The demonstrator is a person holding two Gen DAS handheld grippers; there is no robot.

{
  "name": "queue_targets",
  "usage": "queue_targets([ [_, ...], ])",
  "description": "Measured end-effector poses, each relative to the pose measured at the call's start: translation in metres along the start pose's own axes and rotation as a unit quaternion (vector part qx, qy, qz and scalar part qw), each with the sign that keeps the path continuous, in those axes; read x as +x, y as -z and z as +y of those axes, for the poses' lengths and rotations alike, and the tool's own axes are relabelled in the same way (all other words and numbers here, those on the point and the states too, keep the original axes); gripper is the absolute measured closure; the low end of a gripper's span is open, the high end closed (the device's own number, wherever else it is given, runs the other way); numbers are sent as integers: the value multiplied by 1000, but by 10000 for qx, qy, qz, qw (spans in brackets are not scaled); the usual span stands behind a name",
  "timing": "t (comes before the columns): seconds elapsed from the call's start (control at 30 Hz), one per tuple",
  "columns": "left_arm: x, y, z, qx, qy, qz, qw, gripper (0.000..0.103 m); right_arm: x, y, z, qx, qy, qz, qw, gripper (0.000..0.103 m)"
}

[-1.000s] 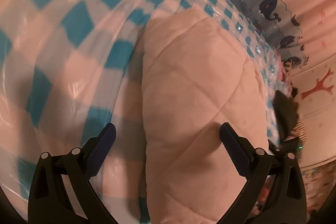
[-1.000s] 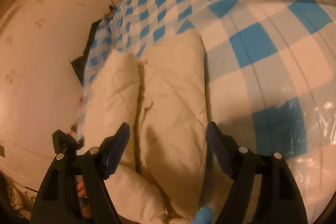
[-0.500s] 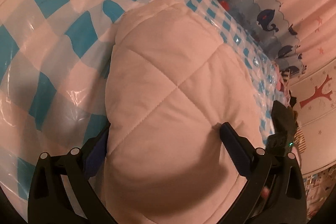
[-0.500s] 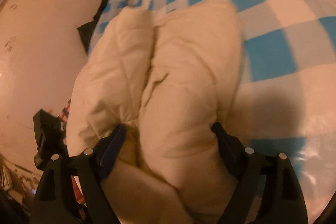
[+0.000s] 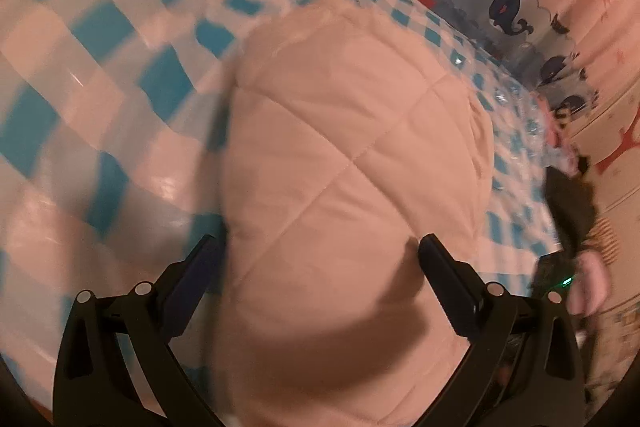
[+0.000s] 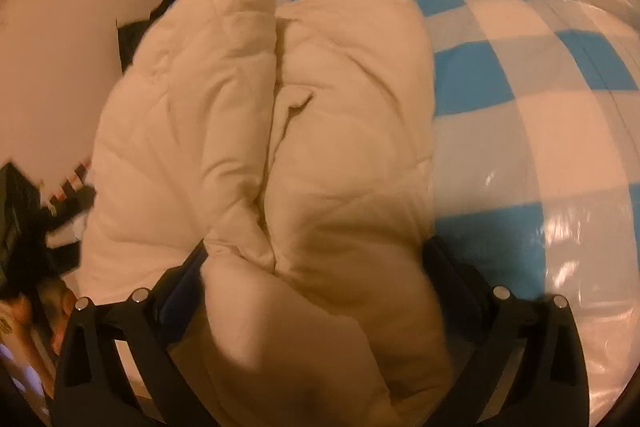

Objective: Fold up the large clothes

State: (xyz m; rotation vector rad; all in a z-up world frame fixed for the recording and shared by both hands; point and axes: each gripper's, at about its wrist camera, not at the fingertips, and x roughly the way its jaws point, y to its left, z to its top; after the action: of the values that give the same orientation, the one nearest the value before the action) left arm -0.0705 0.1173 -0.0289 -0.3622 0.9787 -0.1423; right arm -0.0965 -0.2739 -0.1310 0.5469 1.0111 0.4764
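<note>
A cream quilted padded garment [image 5: 340,187] lies folded in a thick bundle on a blue-and-white checked plastic cover [image 5: 100,87]. In the left wrist view its smooth quilted side fills the gap between the spread fingers of my left gripper [image 5: 318,239], whose jaws stand wide. The right wrist view shows the same garment [image 6: 320,147] as two puffy folds side by side on the checked cover [image 6: 520,107]. My right gripper [image 6: 316,247] straddles its near end with jaws opening to full width. Cloth bulges over the left fingertip.
A whale-patterned curtain [image 5: 500,7] hangs beyond the cover's far edge. A hand with a dark device [image 5: 560,267] shows at the right of the left wrist view. A pale wall [image 6: 60,27] and dark objects [image 6: 136,27] lie left of the garment.
Both grippers have come in over the garment, which was mostly ahead of them and now lies between their fingers. The right jaws have spread wider.
</note>
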Motion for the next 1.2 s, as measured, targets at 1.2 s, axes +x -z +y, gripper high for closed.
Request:
queue_targets([
  [1.2, -88, 31, -48, 1186, -856, -1461, 9784, 8, -86, 31, 75, -1244, 412, -1060, 9857, 6],
])
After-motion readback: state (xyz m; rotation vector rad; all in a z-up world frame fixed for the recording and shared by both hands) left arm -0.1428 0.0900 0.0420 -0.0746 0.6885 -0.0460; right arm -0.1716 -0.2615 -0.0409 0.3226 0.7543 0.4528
